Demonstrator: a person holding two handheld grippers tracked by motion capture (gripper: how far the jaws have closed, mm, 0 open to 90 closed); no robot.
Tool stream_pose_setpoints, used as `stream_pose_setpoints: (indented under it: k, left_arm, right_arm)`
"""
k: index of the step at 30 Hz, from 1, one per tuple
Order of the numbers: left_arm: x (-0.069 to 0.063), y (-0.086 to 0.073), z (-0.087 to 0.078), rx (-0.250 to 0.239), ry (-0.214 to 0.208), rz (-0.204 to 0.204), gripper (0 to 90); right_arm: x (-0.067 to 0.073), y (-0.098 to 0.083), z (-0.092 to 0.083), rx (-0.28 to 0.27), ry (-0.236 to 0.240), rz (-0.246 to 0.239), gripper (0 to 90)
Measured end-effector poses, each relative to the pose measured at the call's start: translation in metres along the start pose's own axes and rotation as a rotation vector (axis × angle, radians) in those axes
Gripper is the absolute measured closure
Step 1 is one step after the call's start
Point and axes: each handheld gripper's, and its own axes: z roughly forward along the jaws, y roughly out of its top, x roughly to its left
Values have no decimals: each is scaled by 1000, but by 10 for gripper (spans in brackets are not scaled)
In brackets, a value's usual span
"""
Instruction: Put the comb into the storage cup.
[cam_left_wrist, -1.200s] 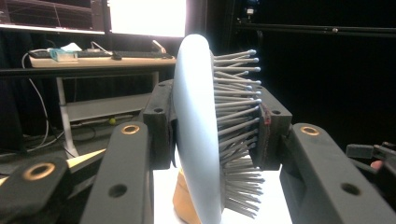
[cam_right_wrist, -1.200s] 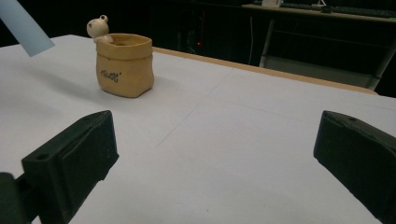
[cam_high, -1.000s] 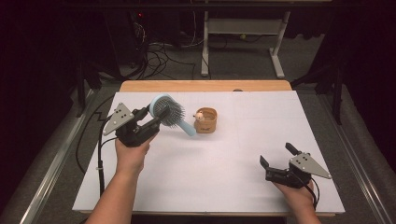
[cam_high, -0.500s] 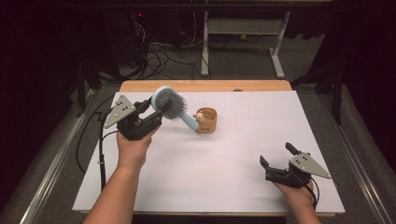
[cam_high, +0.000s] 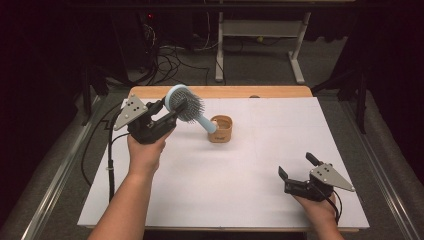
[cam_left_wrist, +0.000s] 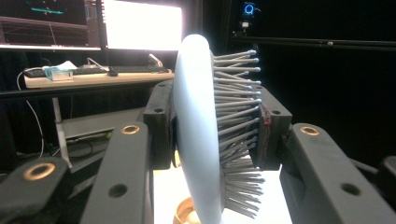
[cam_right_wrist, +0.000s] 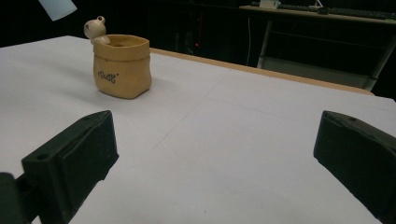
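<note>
While left gripper (cam_high: 169, 111) clamps hairbrush (cam_high: 186, 106) over cup (cam_high: 220, 129), right gripper (cam_high: 298, 167) gapes.

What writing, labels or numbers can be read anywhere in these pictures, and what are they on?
Small dark lettering on the front of the tan pot: too blurred to read.
Lines and figures on the monitor screens behind the hairbrush: too small to read.
Nothing readable on the hairbrush, the white table, the left hand-held gripper or the right hand-held gripper.
</note>
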Motion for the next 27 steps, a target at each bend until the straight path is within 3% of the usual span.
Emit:
stream_pose_setpoints:
  k: [27]
  left_arm:
    - [4, 3, 52, 20, -9, -10, 588]
  right_arm:
    - [0, 0, 0, -4, 2, 7, 1]
